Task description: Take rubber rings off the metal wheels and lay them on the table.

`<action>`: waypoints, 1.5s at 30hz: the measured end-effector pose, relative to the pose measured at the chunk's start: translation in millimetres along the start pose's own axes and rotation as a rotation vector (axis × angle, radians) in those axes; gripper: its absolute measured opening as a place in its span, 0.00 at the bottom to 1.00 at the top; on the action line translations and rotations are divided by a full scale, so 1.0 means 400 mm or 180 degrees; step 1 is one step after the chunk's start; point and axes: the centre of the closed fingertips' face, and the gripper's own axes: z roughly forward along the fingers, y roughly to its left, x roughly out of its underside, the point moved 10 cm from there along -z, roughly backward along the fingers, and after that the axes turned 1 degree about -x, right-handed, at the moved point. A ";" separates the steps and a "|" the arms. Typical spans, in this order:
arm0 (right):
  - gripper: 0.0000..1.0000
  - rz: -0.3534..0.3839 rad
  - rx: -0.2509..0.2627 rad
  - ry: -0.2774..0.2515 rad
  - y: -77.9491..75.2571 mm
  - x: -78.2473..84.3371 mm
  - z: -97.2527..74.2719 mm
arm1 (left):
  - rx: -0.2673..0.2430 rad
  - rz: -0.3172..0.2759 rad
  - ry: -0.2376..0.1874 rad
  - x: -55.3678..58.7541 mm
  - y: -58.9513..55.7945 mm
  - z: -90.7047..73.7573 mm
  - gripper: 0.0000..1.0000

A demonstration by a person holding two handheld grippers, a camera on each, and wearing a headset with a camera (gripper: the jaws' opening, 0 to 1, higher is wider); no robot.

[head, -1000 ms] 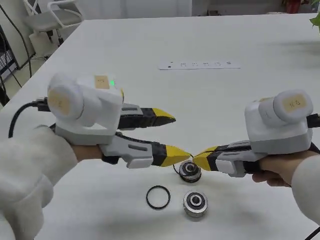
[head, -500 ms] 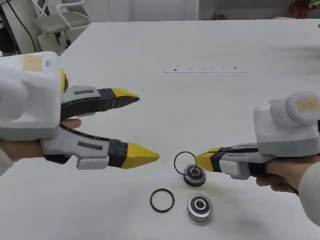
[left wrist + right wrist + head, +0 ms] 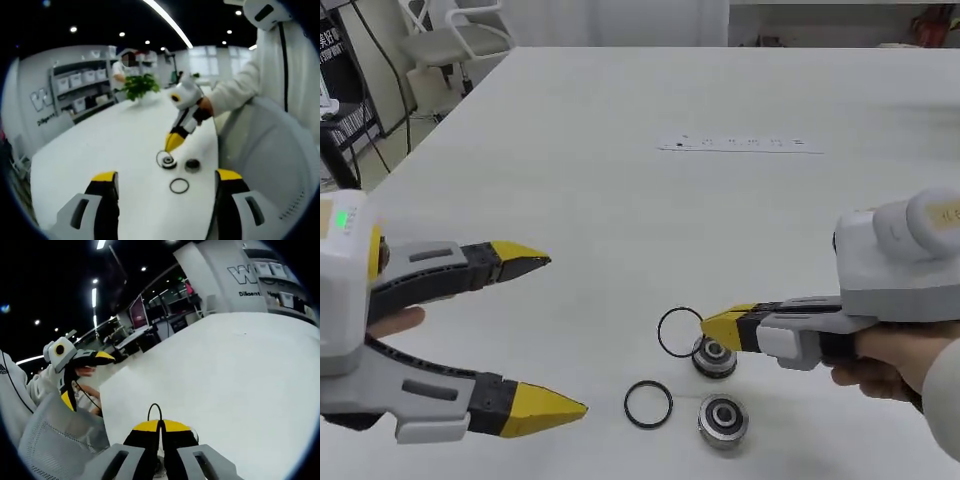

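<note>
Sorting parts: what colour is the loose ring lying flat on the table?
The ring is black; head view.

wheels (image 3: pixel 723 417): bright machined metal, glossy. rings (image 3: pixel 627 405): thin matt black rubber. counter (image 3: pixel 620 200): smooth white top, matt with faint sheen.

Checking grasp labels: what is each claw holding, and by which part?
The right claw pinches a rubber ring by its rim. The left claw is open, holding nothing.

Each rubber ring (image 3: pixel 648 404) black, each wheel (image 3: pixel 723 418) silver, tabletop (image 3: pixel 620 180) white
Left gripper (image 3: pixel 563 335), right gripper (image 3: pixel 705 325): white, jaws black tipped yellow.
</note>
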 end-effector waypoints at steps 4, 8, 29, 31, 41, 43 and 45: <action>0.00 0.0009 -0.0050 0.0017 0.009 0.001 0.005 | -0.0100 -0.0119 0.0010 0.026 -0.012 -0.010 0.80; 0.00 0.0031 -0.0092 0.0039 0.014 0.004 0.009 | -0.0084 -0.0222 0.0011 0.043 -0.032 -0.006 0.81; 0.00 0.0089 -0.0328 0.0420 0.054 0.057 0.057 | 0.0124 -0.0307 0.0108 0.074 -0.082 0.034 0.80; 0.00 0.0100 -0.0338 0.0456 0.054 0.062 0.061 | 0.0133 -0.0315 0.0113 0.075 -0.083 0.035 0.80; 0.00 0.0080 -0.0269 0.0531 0.047 0.073 0.070 | 0.0114 -0.0365 0.0046 0.073 -0.081 0.039 0.78; 0.00 0.0112 -0.0271 0.0537 0.044 0.074 0.072 | 0.0108 -0.0366 0.0042 0.073 -0.080 0.039 0.78; 0.00 0.0127 -0.0266 0.0546 0.043 0.076 0.073 | 0.0113 -0.0371 0.0037 0.073 -0.080 0.039 0.79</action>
